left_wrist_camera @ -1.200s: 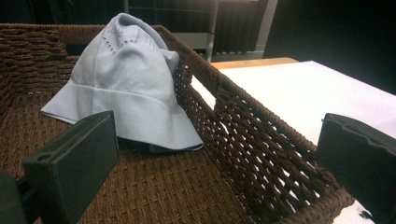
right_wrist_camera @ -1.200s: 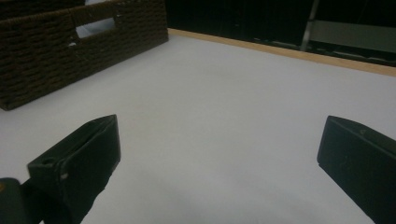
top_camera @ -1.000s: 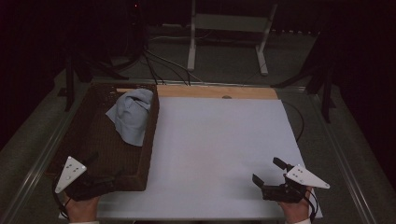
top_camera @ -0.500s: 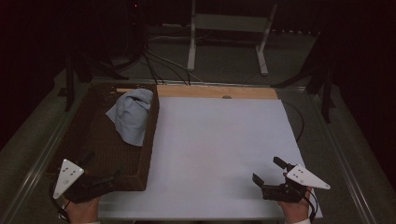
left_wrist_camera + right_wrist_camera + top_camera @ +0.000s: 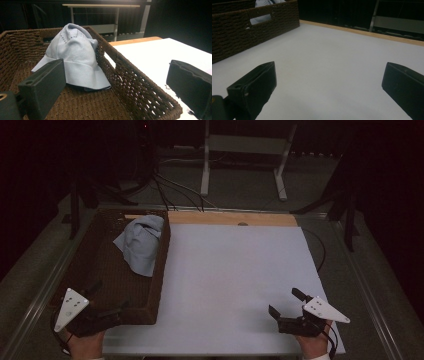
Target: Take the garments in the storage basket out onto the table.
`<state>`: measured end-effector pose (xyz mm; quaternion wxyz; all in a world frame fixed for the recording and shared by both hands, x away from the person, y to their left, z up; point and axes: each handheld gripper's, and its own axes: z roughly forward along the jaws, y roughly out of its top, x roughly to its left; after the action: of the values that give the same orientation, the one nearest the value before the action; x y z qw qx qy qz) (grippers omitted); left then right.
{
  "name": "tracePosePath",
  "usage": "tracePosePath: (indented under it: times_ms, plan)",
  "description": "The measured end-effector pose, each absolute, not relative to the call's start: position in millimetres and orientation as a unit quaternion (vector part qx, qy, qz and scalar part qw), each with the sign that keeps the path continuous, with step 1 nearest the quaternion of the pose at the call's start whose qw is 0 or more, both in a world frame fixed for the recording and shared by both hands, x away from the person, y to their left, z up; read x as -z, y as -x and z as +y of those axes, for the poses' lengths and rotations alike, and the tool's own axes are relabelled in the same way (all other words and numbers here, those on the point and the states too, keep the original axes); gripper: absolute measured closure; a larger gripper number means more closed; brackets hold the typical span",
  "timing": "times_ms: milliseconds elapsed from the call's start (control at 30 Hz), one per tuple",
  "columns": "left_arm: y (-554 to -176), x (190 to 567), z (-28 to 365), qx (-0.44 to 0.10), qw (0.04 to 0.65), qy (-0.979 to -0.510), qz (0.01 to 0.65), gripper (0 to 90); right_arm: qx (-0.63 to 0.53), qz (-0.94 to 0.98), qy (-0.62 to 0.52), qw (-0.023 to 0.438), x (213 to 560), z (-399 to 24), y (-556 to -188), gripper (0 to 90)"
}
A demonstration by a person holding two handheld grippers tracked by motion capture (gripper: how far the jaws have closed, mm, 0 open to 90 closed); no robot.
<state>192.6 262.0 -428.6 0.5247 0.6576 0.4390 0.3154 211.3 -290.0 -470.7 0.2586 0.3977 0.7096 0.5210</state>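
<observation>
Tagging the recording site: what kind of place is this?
Probably a lab recording station, not a home: a white table in a dark room, cables on the floor, a metal stand behind, and a wicker basket holding a pale blue cloth.

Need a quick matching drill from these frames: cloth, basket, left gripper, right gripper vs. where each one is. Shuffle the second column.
Things:
1. cloth
2. basket
3. left gripper
4. right gripper

Places:
A. open over the bare white mat, near the front right
B. on the left side of the table, beside the white mat
C. draped over the basket's right wall, toward the far end
D. open at the basket's near end, jaws astride its right wall

Pairs: 1-C, 2-B, 3-D, 4-A
</observation>
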Motion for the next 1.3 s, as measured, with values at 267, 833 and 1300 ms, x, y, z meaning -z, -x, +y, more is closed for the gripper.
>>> tracePosePath:
  times_ms: [267,833,1300]
  plan:
    - [-195,422,267,-0.318,0.549,-0.643,0.429,1.3,-0.522,0.709,-0.398,0.258,471,-290,-212,0.0]
    - [-220,390,264,-0.312,0.549,-0.643,0.434,0.8,-0.522,0.709,-0.400,0.254,472,-291,-213,0.0]
    - [-242,382,266,-0.301,0.537,-0.652,0.441,0.4,-0.520,0.708,-0.405,0.253,472,-291,-213,0.0]
